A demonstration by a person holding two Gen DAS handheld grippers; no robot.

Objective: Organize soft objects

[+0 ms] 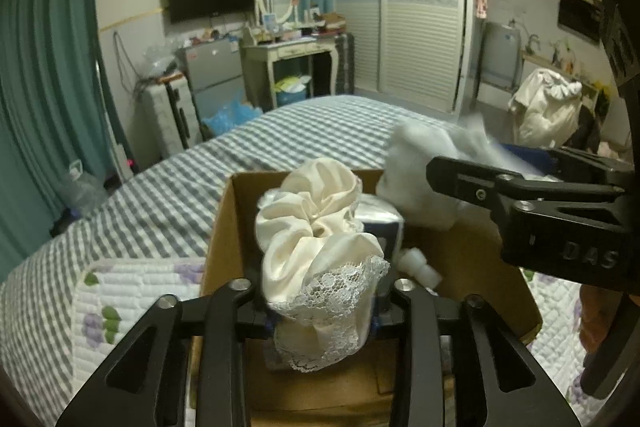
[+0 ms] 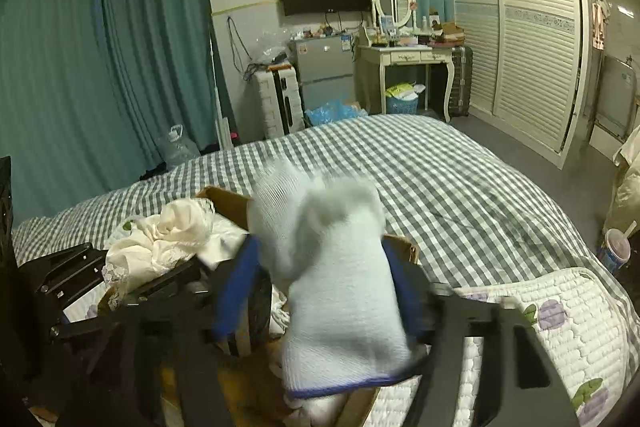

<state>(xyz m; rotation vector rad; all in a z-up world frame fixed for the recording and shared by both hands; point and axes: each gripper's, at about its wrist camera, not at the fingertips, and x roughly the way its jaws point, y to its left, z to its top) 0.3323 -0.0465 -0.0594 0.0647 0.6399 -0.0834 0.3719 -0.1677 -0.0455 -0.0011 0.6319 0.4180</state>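
Cream scrunchie (image 1: 316, 227) clamped in left hand-held gripper (image 1: 320, 311); right one (image 2: 328, 291) apparently grips blurred sock (image 2: 340, 307).

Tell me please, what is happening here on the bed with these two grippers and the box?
A person is sorting soft things into a cardboard box that sits on the bed. The left gripper is shut on a cream lace-trimmed cloth and holds it over the open box. The right gripper is shut on a pale blue knitted cloth, also above the box and blurred by motion. Neither cloth is released yet. Some white items already lie inside the box.
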